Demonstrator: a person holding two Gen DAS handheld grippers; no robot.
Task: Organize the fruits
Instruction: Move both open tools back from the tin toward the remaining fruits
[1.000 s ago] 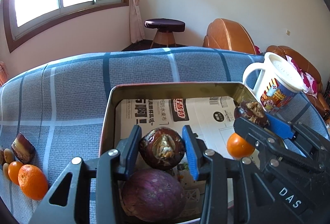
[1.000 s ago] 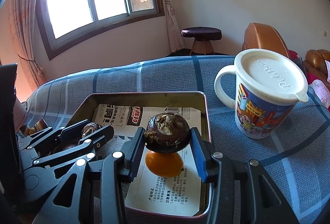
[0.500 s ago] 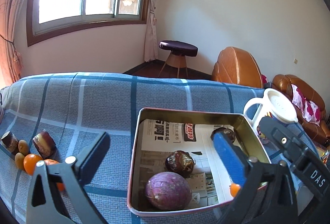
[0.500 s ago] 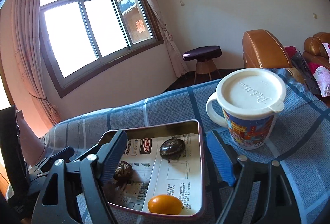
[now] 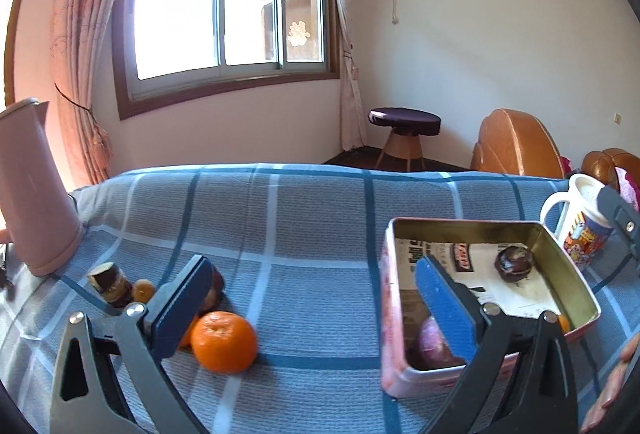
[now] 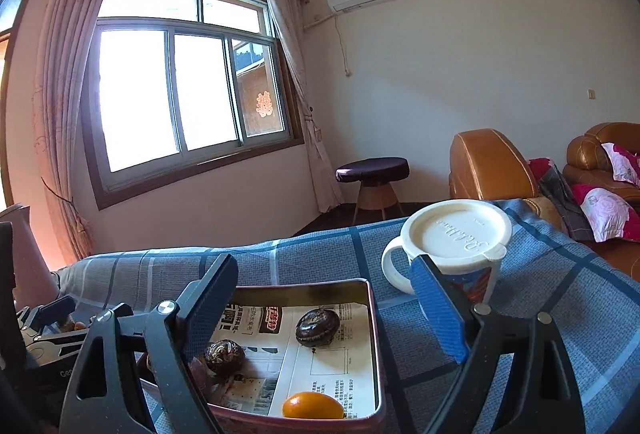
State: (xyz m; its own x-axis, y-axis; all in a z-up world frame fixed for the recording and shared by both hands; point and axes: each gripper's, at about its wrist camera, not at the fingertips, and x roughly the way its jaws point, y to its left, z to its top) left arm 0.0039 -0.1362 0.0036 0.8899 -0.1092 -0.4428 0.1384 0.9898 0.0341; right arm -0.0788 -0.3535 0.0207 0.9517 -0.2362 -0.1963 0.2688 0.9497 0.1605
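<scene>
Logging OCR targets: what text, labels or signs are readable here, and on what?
Red "囍" paper cut: on the window pane.
Raised script on the mug lid: not legible.
Newspaper lining the tin: Chinese headlines and red logo, too blurred to read.
Mug cartoon print: unreadable.

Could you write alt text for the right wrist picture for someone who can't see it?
An open tool hangs above a metal tin lined with newspaper, holding two dark fruits and an orange. A lidded mug stands beside it.
</scene>
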